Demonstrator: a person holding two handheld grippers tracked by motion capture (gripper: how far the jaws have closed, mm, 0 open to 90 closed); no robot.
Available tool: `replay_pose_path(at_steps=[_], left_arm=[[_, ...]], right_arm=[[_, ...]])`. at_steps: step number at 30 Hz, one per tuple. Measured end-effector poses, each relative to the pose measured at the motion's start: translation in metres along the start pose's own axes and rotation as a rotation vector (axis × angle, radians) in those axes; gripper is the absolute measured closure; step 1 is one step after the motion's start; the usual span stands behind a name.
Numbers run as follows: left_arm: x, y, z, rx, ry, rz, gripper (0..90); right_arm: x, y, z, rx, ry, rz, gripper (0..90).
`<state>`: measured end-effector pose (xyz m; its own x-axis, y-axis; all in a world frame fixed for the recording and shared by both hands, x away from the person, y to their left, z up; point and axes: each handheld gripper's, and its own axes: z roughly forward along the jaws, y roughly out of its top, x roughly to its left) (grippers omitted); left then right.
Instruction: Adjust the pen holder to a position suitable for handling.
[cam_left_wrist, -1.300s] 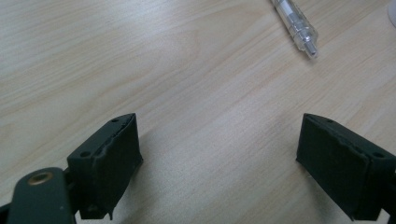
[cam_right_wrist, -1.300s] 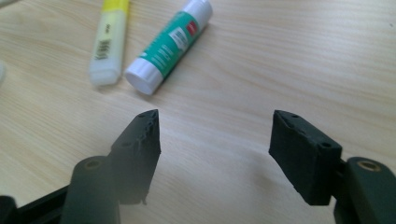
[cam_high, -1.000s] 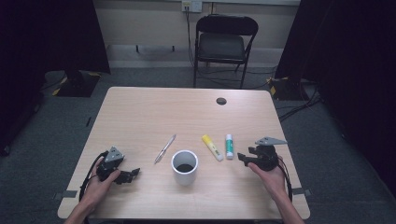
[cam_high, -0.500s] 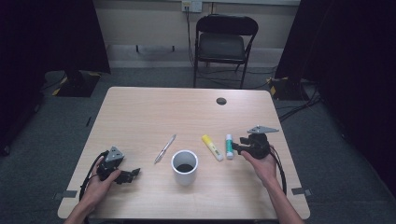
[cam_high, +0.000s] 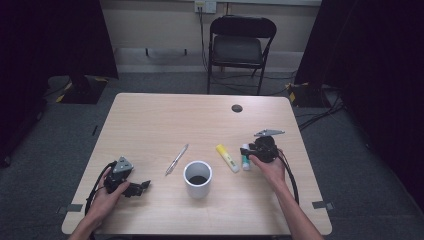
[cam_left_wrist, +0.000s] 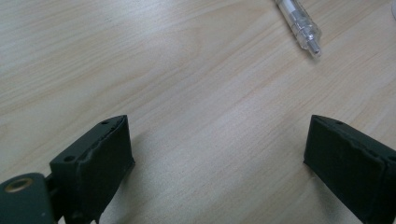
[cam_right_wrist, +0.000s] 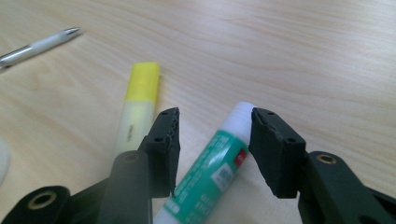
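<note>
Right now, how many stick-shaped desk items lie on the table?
3: a pen left of the white cup, a yellow highlighter right of it, and a green glue stick between the right gripper's fingers.

No text can be read for sure. The green-and-white glue stick (cam_right_wrist: 212, 170) between the right gripper (cam_right_wrist: 215, 135) jaws bears a label with a red patch and small print (too blurred to read); the yellow highlighter (cam_right_wrist: 135, 109) just beside the jaw carries an illegible dark mark.
</note>
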<state>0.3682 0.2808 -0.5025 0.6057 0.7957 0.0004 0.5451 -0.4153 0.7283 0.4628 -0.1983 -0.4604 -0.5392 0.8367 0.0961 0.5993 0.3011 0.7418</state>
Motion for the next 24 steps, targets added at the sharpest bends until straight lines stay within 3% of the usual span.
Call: replay_pose_path(at_steps=[2,3,8,11,16,24], left_arm=[[0.0,0.0,0.0,0.001,0.001,-0.001,6.7],[0.0,0.0,0.0,0.001,0.002,0.0,6.5],[-0.001,0.0,0.001,0.005,0.001,-0.002,5.6],[-0.001,0.001,0.001,0.008,-0.002,-0.001,5.1],[-0.001,0.001,0.001,0.008,-0.001,0.0,4.9],[0.0,0.001,0.001,0.008,-0.007,0.001,4.4]], right_arm=[[0.0,-0.001,0.006,0.023,-0.033,-0.01,51.7],[-0.002,-0.001,0.007,0.02,-0.022,0.019,51.5],[-0.003,-0.007,0.017,0.064,-0.049,-0.014,51.8],[-0.002,-0.011,0.019,0.069,-0.052,-0.002,55.0],[-0.001,-0.012,0.014,0.068,-0.087,-0.016,60.6],[-0.012,-0.019,0.007,0.053,-0.081,0.021,65.9]])
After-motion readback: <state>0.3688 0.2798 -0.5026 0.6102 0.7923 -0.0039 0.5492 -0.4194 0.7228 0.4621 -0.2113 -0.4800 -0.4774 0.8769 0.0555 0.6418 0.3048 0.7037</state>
